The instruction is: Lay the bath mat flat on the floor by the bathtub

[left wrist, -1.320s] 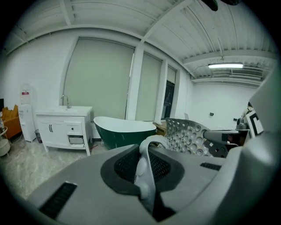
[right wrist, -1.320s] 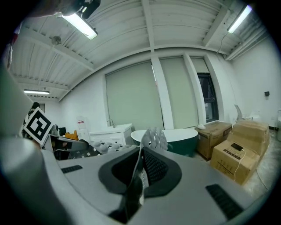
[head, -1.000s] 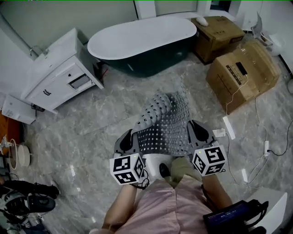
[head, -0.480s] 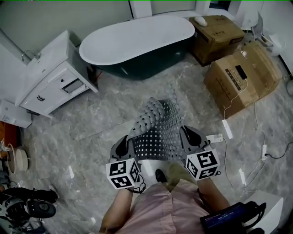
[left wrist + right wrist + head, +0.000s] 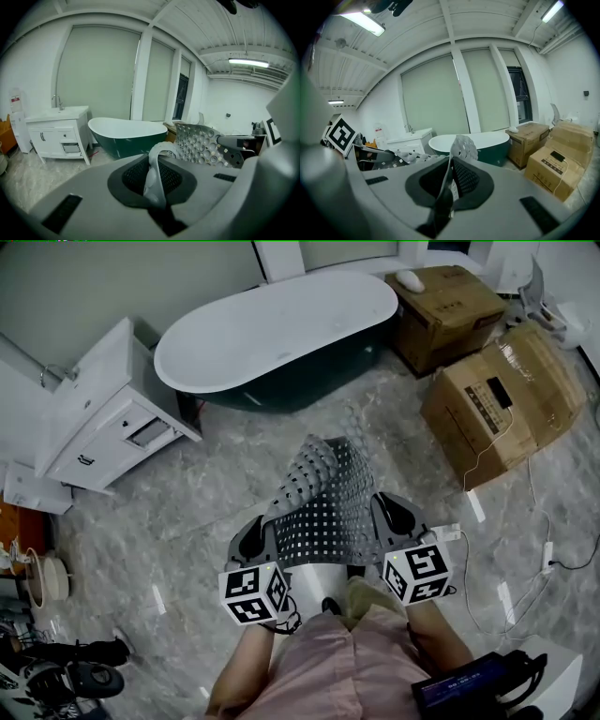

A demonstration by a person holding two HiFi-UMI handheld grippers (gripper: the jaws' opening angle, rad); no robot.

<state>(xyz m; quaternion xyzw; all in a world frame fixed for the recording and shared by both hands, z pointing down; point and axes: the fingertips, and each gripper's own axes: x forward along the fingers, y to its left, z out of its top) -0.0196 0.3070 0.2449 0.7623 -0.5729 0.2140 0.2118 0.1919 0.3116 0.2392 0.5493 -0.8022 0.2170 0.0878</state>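
A grey perforated bath mat (image 5: 330,500) hangs in the air between my two grippers, its far end drooping toward the marble floor (image 5: 216,493). My left gripper (image 5: 265,538) is shut on the mat's near left edge (image 5: 157,173). On the near right edge (image 5: 451,183) my right gripper (image 5: 389,515) is shut too. The dark green bathtub (image 5: 277,334) with a white inside stands farther ahead, also seen as the tub (image 5: 124,136) in the left gripper view and the tub (image 5: 480,143) in the right gripper view.
A white vanity cabinet (image 5: 103,423) stands left of the tub. Cardboard boxes (image 5: 502,395) sit at the right, with a white cable and power strip (image 5: 469,507) on the floor beside them. Dark gear (image 5: 66,671) lies at the lower left.
The view has shifted slightly toward the tub. Both grippers keep hold of the mat, which hangs much as before.
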